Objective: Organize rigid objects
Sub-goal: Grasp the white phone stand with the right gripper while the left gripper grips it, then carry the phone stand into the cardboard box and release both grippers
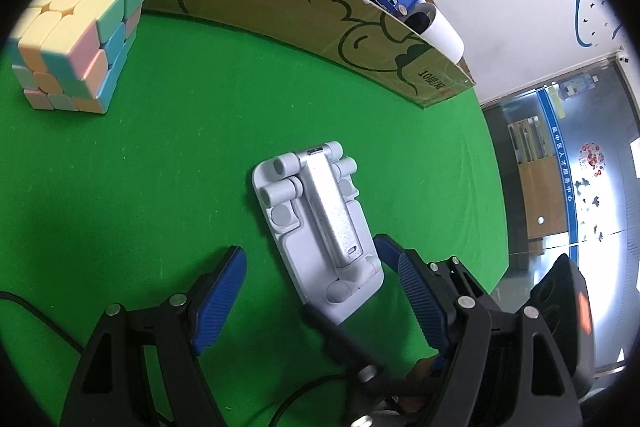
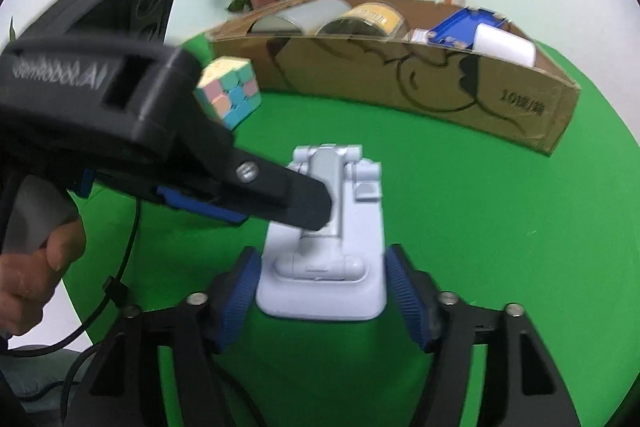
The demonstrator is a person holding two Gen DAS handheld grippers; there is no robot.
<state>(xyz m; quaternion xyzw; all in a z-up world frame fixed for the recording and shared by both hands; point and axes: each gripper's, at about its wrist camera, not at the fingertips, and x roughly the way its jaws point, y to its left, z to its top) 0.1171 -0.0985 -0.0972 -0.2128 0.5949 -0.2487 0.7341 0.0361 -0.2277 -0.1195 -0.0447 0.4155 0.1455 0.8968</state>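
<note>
The green bench (image 2: 460,227) carries a long cardboard box (image 2: 400,83) at its far side, already holding a yellow-labelled tin (image 2: 368,21), a blue part (image 2: 460,27) and a white roll (image 2: 504,45). A pastel puzzle cube (image 1: 76,39) sits on the cloth beside the box's end, well apart from the tools.

The folded phone stand (image 2: 332,239), pale grey plastic with a silver arm, lies flat near the bench's middle. The right tool (image 2: 322,287) is open, its blue pads flanking the stand's near end without clearly pressing it. The left tool (image 1: 320,279) is also open and holds nothing, the stand's near end lying between its fingers.

The stand looks light and stiff, but smooth and hinged, so it could slip or unfold. Gripping across the flat base's two long edges seems safest, not the silver arm.
</note>
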